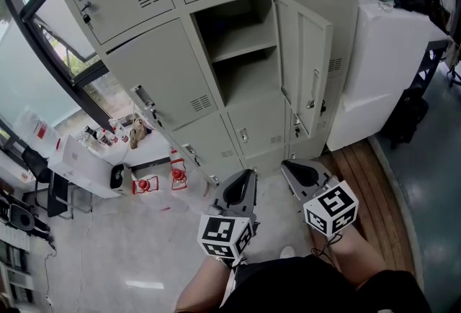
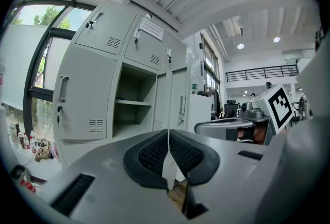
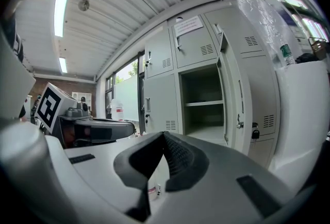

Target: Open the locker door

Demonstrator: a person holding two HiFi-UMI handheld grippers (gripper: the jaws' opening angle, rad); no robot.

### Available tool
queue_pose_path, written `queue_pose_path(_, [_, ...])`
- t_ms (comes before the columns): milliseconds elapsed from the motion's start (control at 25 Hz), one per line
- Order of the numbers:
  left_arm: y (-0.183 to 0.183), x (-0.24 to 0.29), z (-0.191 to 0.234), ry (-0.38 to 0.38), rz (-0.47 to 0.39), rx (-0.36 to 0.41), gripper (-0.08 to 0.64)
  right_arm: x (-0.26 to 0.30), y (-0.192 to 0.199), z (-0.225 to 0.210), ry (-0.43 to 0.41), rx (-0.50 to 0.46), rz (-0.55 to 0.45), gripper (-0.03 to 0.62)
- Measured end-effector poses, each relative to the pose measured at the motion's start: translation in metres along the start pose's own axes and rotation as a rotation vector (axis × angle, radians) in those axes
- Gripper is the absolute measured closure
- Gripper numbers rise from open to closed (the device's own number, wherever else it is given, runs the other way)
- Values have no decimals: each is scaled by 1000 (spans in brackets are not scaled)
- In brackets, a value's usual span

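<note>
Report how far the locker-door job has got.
Done: the locker door stands swung open, with the shelf inside exposed. In hand: nothing; the left gripper and right gripper are shut, empty and short of the locker. Left: nothing visible.

floor (image 1: 108, 254): pale | on it: locker bank (image 1: 155, 78), small red-and-white items (image 1: 177, 178)

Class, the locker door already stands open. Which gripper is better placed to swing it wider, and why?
Probably right. The right gripper sits closest to the open door; the left gripper is further left, facing the open compartment. Both jaws are shut, touching nothing.
</note>
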State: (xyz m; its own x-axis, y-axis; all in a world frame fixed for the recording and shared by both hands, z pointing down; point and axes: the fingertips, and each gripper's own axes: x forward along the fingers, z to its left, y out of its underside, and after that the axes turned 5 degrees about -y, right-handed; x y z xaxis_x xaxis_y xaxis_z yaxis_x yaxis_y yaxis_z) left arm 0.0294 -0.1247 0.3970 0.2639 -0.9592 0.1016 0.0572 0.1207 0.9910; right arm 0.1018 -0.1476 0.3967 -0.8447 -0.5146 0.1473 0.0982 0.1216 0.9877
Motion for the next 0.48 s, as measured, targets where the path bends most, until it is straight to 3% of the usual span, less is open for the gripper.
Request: queue_pose_path(480, [-2, 2, -1, 0, 3, 5, 537, 0, 2, -1, -3, 10, 3, 538])
